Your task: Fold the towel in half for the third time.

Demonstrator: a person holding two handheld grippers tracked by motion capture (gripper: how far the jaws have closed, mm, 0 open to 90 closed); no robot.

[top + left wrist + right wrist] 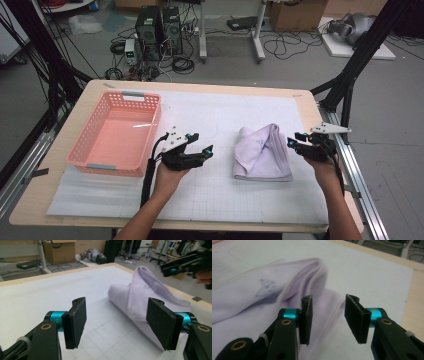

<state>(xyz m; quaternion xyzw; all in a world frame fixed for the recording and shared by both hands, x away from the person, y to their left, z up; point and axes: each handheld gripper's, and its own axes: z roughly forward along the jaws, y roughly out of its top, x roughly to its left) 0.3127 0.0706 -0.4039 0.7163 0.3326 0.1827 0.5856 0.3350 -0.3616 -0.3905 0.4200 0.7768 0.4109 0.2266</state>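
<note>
The lilac towel lies folded mid-frame, the pink basket at left empty; both the left hand-held gripper and right hand-held gripper gape open, holding nothing, so moving it looks undone.

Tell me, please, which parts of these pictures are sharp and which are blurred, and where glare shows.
High view: even, soft light, a pale glare streak on the pink basket. Left gripper view: the fingers are sharp, the lilac towel and the right gripper behind it soft. Right gripper view: the fingers fairly sharp, the towel's fold blurred.
</note>
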